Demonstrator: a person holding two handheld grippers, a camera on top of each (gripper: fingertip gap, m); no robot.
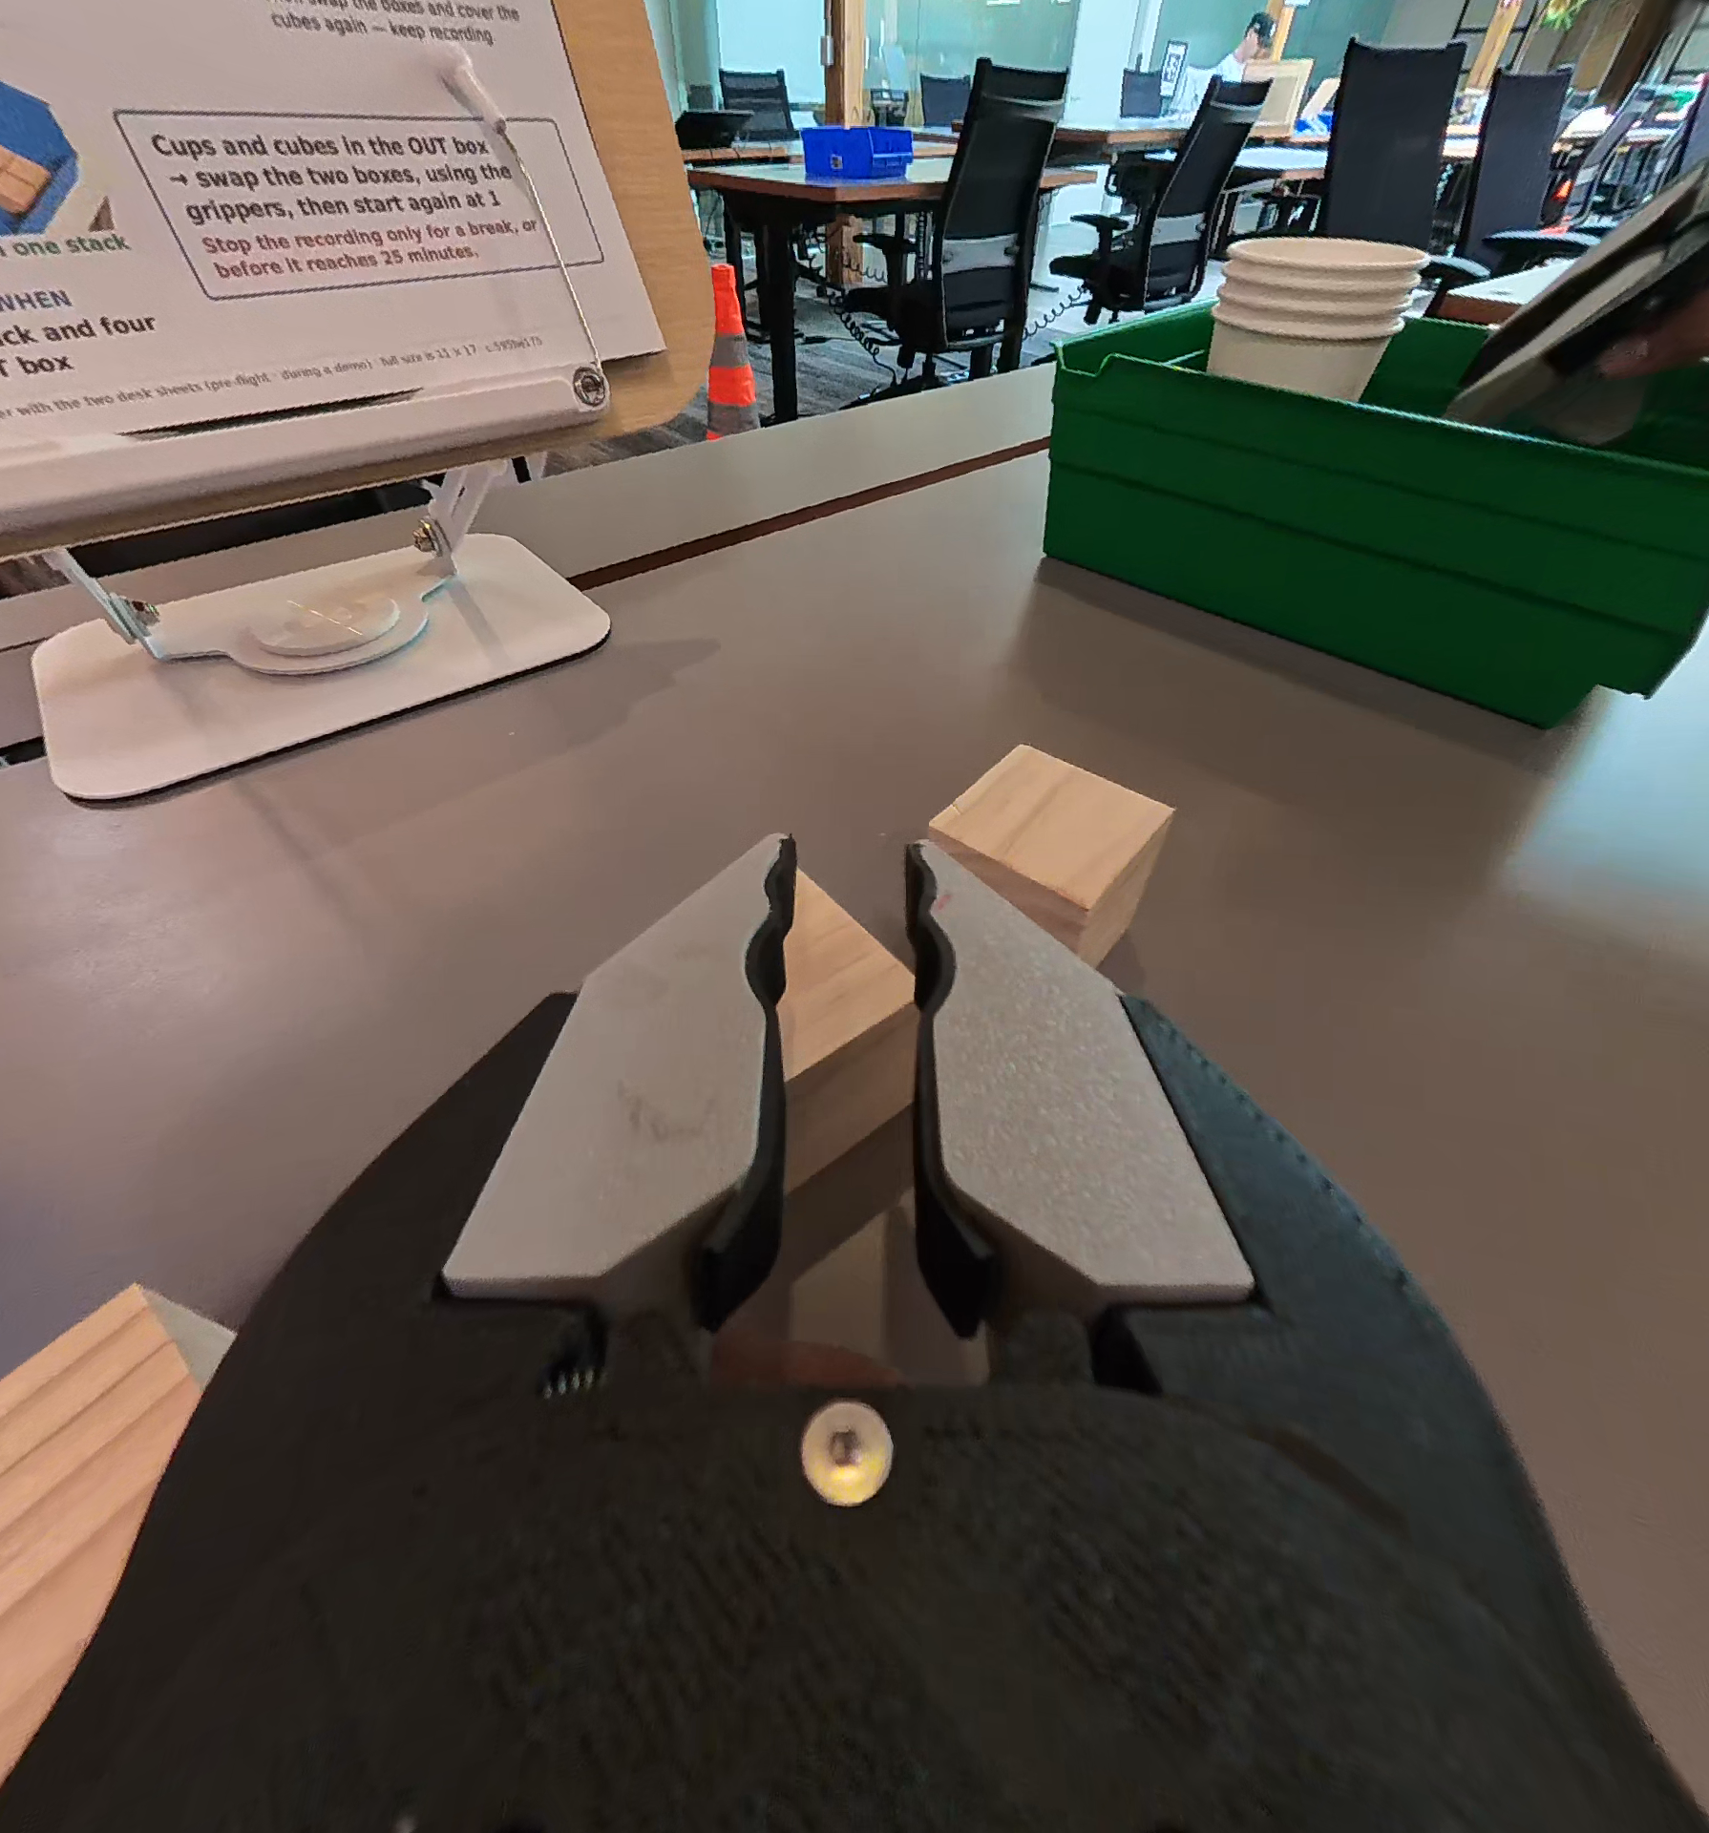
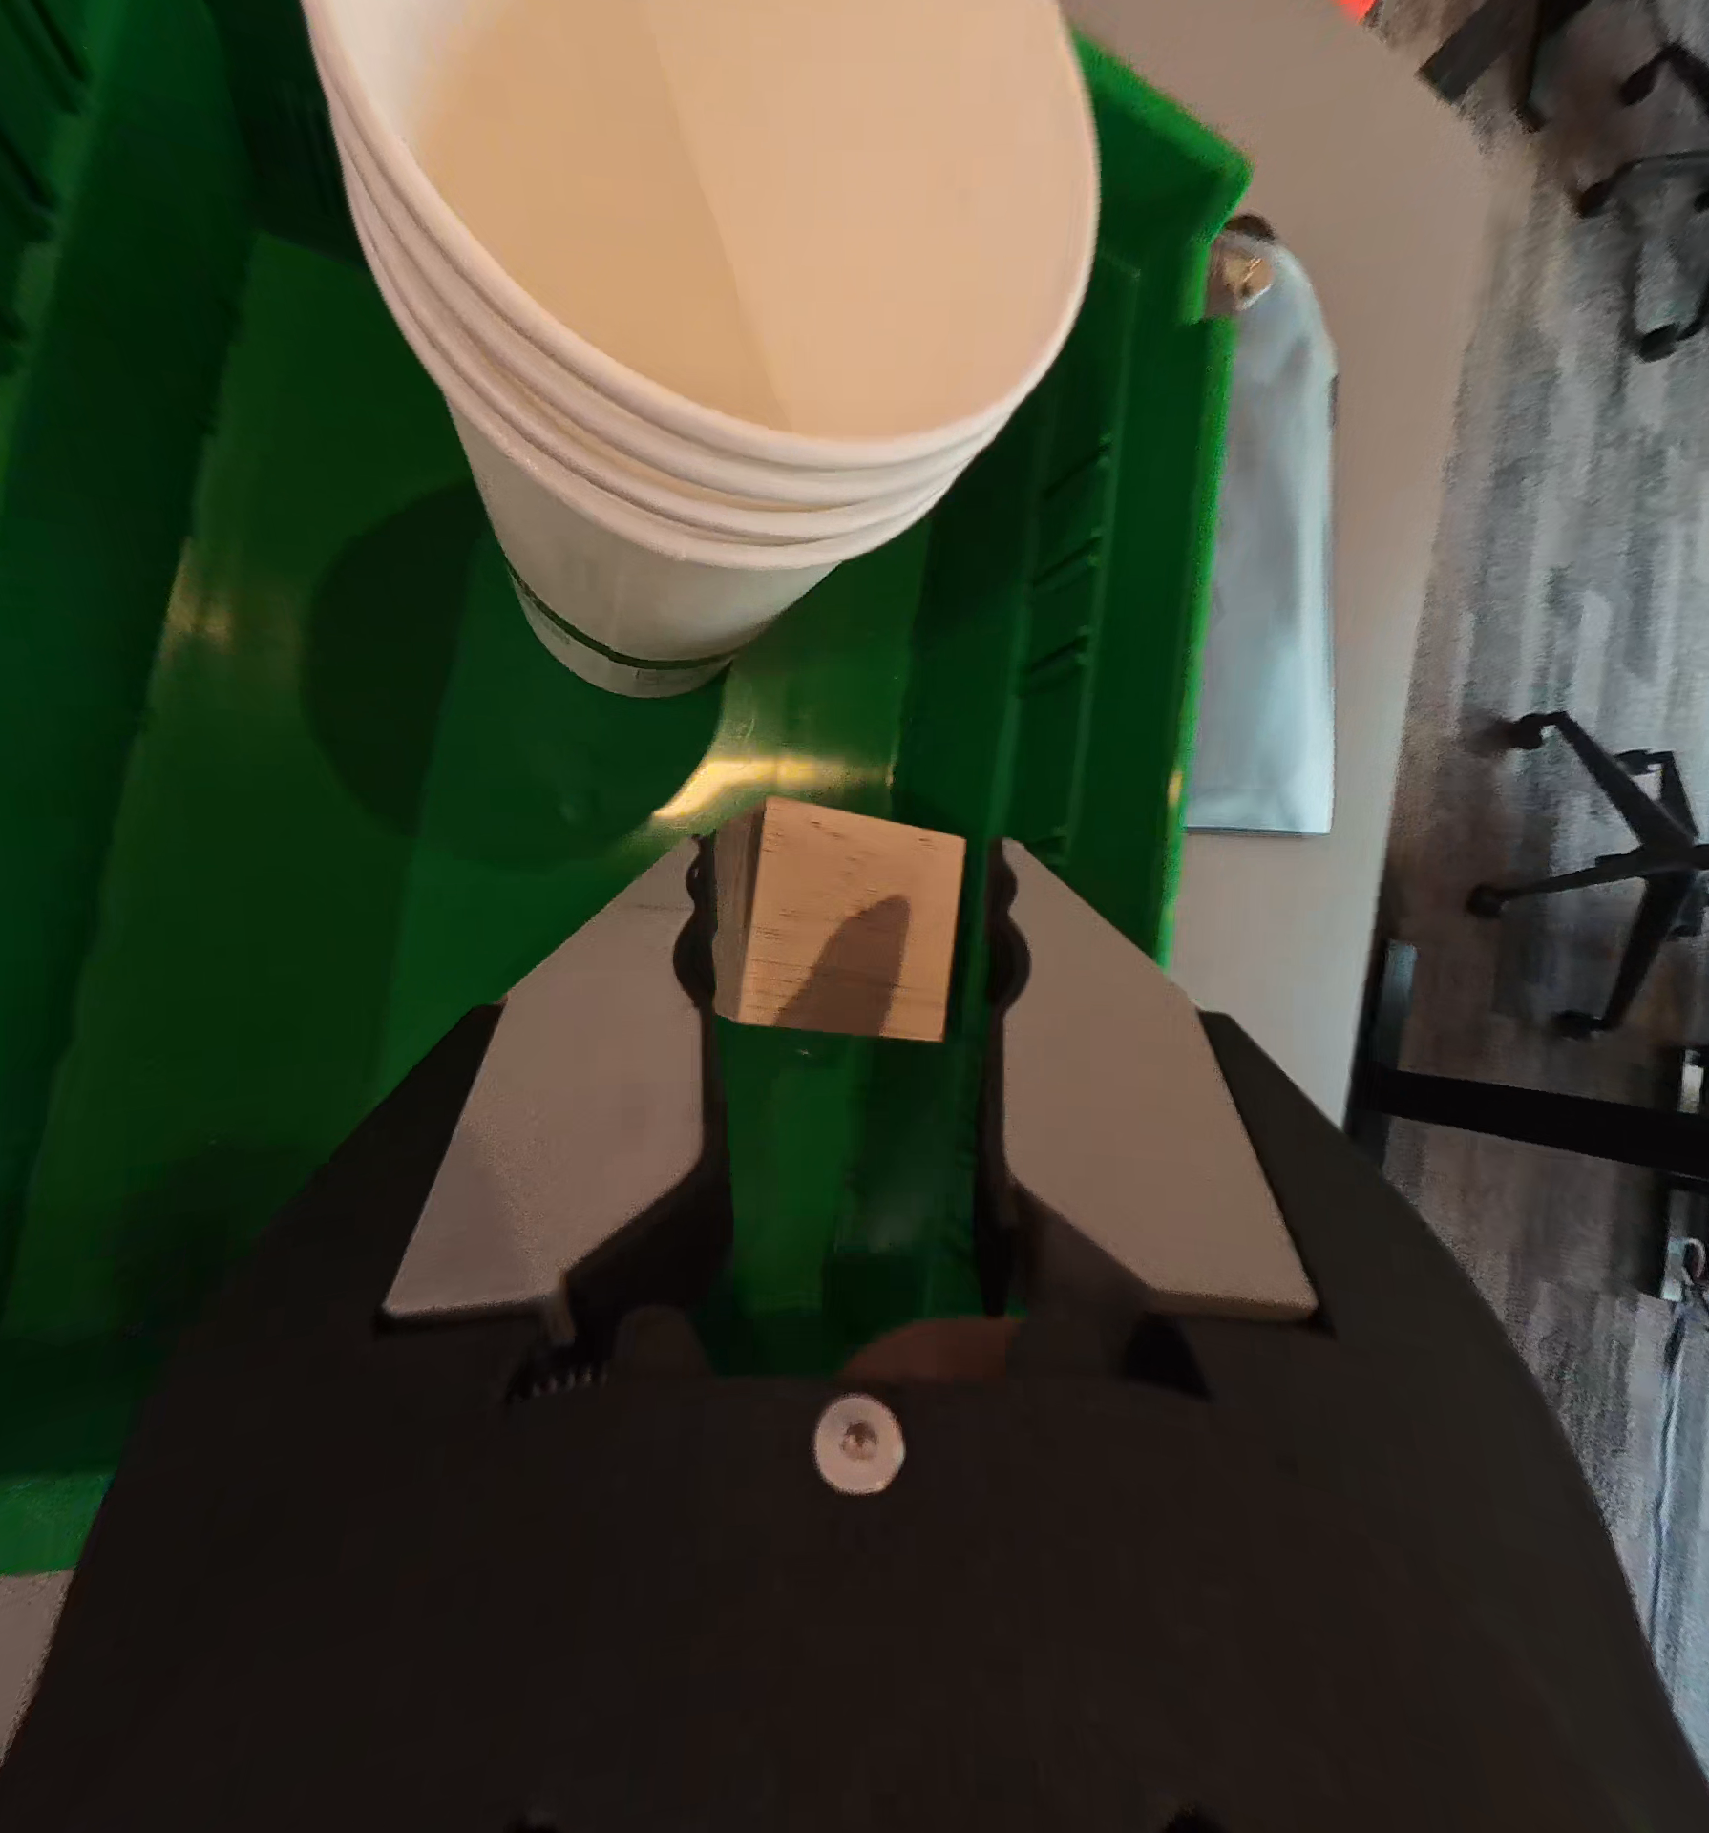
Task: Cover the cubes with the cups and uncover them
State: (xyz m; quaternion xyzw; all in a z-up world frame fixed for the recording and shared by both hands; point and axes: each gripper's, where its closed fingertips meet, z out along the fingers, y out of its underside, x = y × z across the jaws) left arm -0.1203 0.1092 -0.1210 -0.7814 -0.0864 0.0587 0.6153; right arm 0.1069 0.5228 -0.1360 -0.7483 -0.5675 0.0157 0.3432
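Observation:
In the left wrist view my left gripper (image 1: 849,863) hovers over the grey table (image 1: 1327,992), its jaws a narrow gap apart with nothing between the pads. A wooden cube (image 1: 846,982) lies on the table below the fingers. A second cube (image 1: 1059,843) lies just beyond the right fingertip. A third wooden block (image 1: 37,1488) is at the lower left. In the right wrist view my right gripper (image 2: 846,863) reaches into the green bin (image 2: 186,694) and straddles a wooden cube (image 2: 841,922). A strip of green shows between the cube and the right pad. A stack of white paper cups (image 2: 731,298) stands behind it.
The green bin (image 1: 1376,555) stands at the far right of the table, with the cup stack (image 1: 1312,317) in it and my right gripper (image 1: 1565,397) dipping in. A white document stand (image 1: 315,645) with an instruction sheet is at the far left. Office chairs and desks lie beyond.

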